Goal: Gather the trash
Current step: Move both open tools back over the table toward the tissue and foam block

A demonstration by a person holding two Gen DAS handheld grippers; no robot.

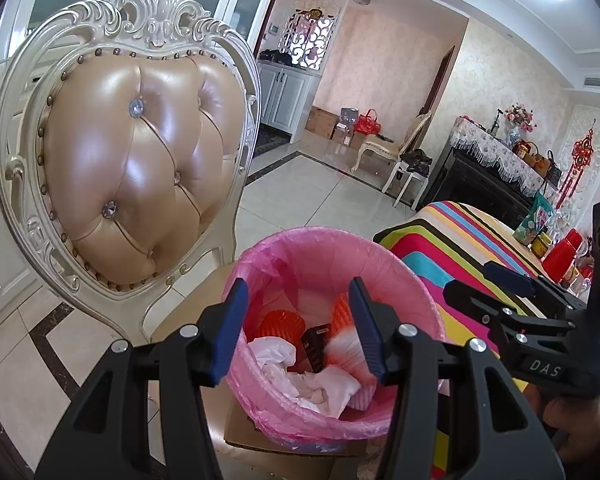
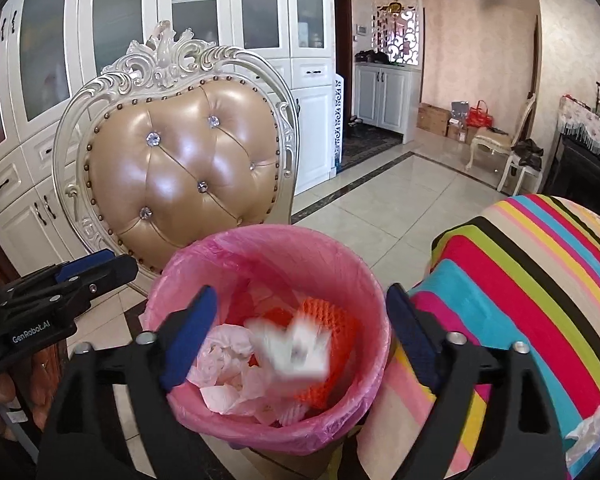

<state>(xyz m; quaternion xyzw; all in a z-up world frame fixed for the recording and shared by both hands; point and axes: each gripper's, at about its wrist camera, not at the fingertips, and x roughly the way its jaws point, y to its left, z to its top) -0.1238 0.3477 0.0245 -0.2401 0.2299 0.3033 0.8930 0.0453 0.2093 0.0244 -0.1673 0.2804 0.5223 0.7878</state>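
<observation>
Tissue, a blurred white wad, is dropping free between the spread fingers of the right hand-held gripper, straight above the pink-lined trash bin. That gripper stands wide open and holds nothing. The left hand-held gripper is open and empty too, poised over the same bin. More white trash lies on the striped desk, off to the right, so the right hand looks nearer to it.

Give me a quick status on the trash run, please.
Both claws, left and right, open over the pink-lined bin. Blurred white scrap dropping in. Nothing in the way.
</observation>
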